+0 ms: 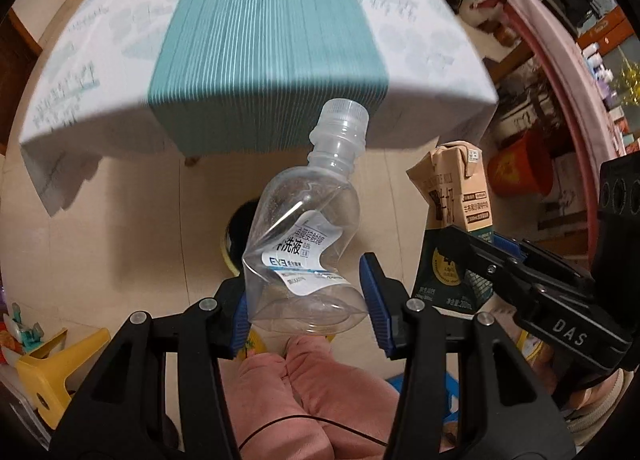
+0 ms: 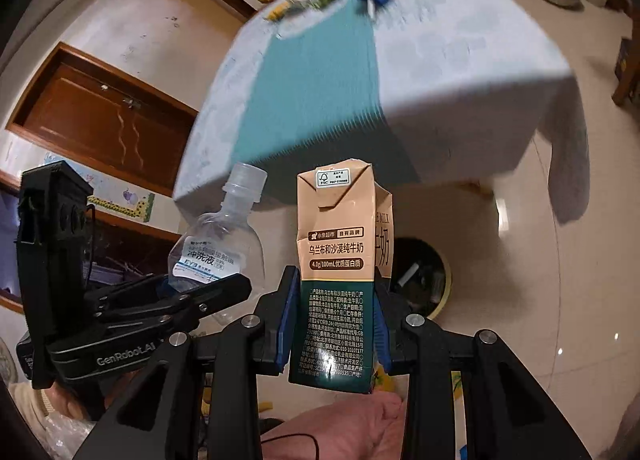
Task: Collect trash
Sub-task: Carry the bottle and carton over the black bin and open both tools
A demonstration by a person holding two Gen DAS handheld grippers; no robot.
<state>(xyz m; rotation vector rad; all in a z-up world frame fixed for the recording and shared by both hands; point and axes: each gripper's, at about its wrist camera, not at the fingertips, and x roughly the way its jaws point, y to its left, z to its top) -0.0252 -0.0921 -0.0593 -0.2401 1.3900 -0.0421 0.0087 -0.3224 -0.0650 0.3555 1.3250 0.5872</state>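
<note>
Clear plastic, dented and creased at the waist — the capless bottle (image 1: 304,236) sits pinched between the left gripper (image 1: 306,300) pads, white label buckled. Beside it, the right gripper (image 2: 334,324) clamps a tan-and-green milk carton (image 2: 340,260) upright — both held above the floor near the table (image 1: 120,60).

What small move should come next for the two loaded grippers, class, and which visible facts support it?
Probably carry both over the dark bin on the floor before opening the jaws. The left gripper pinches a crumpled clear bottle, the right gripper a milk carton, and both items are off the table, with the bin ahead and below.
</note>
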